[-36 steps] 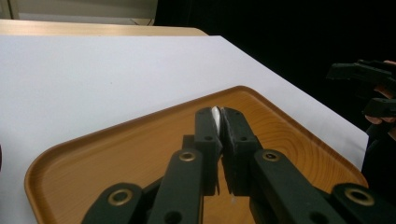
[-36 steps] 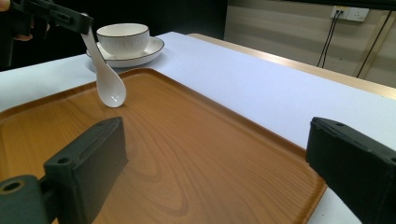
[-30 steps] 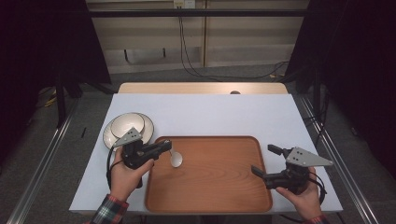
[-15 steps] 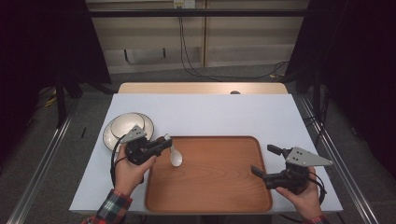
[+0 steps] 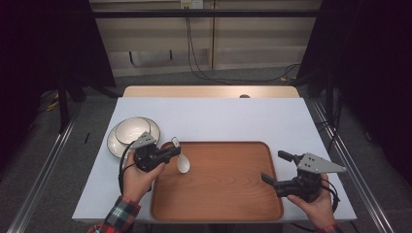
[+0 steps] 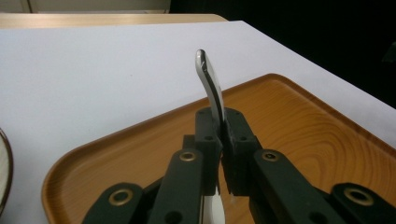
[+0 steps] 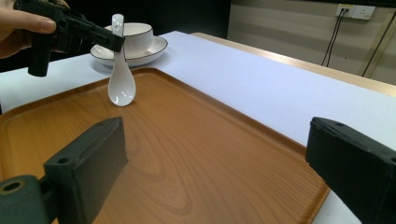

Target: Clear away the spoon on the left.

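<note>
White tabletop: our left gripper jaws pinch white ceramic spoon handle; we lower bowl gently onto brown wooden tray. Right gripper jaws spread, idle.

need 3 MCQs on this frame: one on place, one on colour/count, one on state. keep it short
1. Where does the spoon hang?
A. over the wooden tray's left part
B. inside the bowl
C. on the white tabletop beyond the tray

2. What colour is the spoon?
A. black
B. white
C. orange

3. How do the right gripper's fingers stand?
A. shut on the spoon
B. shut on the tray's rim
C. open, with nothing between them

Key: 1 A, the high view and the right gripper view show the left gripper holding it by the handle, scoop down, over the tray near its left edge. 2 B, it is glossy white in the right gripper view. 3 C, in the right gripper view the two fingers stand far apart with just bare tray between.
</note>
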Demonstrator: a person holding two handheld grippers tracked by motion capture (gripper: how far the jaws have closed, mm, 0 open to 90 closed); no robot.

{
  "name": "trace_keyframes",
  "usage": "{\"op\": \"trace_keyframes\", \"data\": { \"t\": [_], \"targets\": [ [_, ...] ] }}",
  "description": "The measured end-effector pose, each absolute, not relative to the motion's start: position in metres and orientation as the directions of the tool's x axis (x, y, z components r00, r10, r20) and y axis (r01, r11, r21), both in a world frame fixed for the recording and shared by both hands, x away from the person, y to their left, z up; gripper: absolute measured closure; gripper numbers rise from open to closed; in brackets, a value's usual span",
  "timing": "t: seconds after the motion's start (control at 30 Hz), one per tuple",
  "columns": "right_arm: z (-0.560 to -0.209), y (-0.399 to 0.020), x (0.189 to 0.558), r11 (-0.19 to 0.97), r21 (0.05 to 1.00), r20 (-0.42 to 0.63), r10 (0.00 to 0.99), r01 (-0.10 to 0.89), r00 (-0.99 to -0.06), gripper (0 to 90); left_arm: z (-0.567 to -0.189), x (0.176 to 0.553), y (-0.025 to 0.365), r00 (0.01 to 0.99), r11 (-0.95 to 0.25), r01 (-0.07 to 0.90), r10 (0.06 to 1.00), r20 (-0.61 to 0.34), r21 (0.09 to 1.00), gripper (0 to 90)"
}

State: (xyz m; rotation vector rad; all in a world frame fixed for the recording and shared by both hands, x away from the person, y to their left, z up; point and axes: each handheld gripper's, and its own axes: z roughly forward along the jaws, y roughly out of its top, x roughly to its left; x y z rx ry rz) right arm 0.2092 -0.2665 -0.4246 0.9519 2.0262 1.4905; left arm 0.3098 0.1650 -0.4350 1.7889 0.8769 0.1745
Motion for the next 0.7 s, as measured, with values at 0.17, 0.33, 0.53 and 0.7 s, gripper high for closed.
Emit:
{"op": "trace_keyframes", "data": {
  "t": [0.17, 0.33, 0.53, 0.7],
  "targets": [
    [-0.424, -0.267, 0.209, 0.177, 0.948, 0.043, 0.750, 0.263, -0.660, 5.1, -0.433, 0.301, 0.161, 0.731, -0.127, 0.498, 0.593, -0.337, 0.858, 85.8],
    [-0.425, -0.266, 0.209, 0.176, 0.948, 0.046, 0.751, 0.267, -0.658, 5.1, -0.430, 0.288, 0.157, 0.752, -0.120, 0.516, 0.539, -0.380, 0.848, 85.7],
    [-0.425, -0.266, 0.209, 0.175, 0.948, 0.046, 0.752, 0.266, -0.658, 5.1, -0.439, 0.279, 0.153, 0.756, -0.132, 0.546, 0.502, -0.419, 0.827, 85.7],
    [-0.425, -0.266, 0.210, 0.178, 0.949, 0.043, 0.746, 0.261, -0.665, 4.9, -0.445, 0.280, 0.152, 0.748, -0.133, 0.572, 0.491, -0.447, 0.810, 85.6]
  ]
}}
